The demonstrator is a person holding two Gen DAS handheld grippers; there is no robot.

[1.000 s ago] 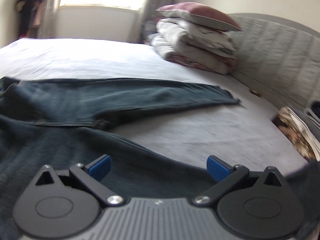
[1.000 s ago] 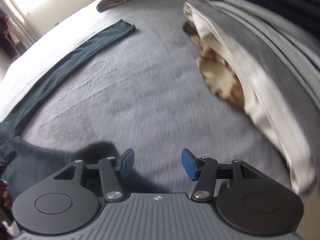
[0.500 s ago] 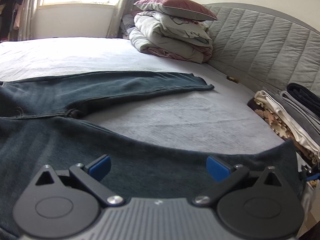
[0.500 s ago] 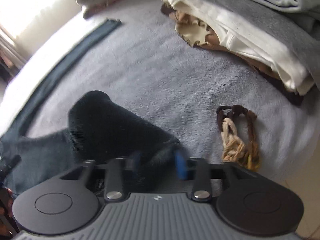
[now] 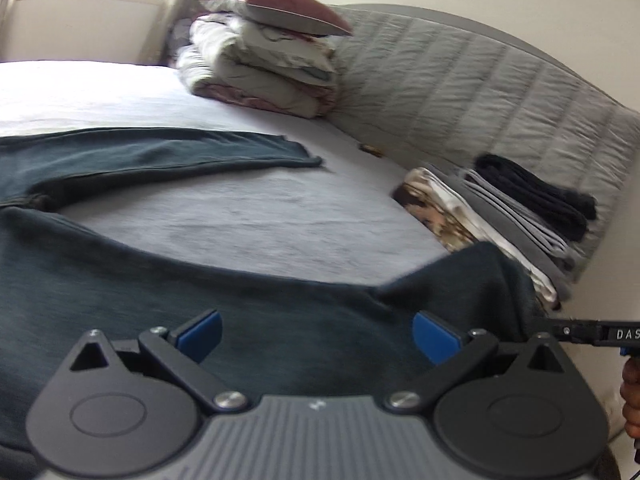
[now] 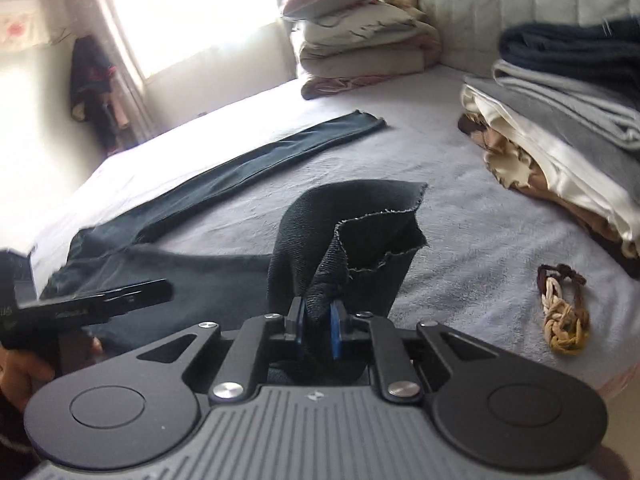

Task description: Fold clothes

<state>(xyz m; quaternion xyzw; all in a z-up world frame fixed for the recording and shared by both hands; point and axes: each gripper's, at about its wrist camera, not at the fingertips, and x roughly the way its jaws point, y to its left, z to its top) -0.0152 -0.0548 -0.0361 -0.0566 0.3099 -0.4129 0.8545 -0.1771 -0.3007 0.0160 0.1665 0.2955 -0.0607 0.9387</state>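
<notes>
Left wrist: left gripper [image 5: 316, 330] fingers spread over the near trouser leg, touching nothing. Right wrist: right gripper [image 6: 317, 330] closing on that leg's hem [image 6: 340, 256] — trousers [image 6: 256, 168] stretch away left across the bed [image 6: 460, 216].

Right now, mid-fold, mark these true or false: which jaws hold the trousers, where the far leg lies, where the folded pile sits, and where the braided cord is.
1. The right gripper has the hem of the trousers between its jaws. True; the jaws are closing on it.
2. The left gripper grips the trousers too. False: its jaws stand wide apart above the cloth, holding nothing.
3. The far leg lies flat on the bed. True.
4. The folded pile sits on the floor. False: it sits on the bed, by the headboard.
5. The braided cord lies on top of the pile. False: it lies on the bed, apart from the pile.
</notes>
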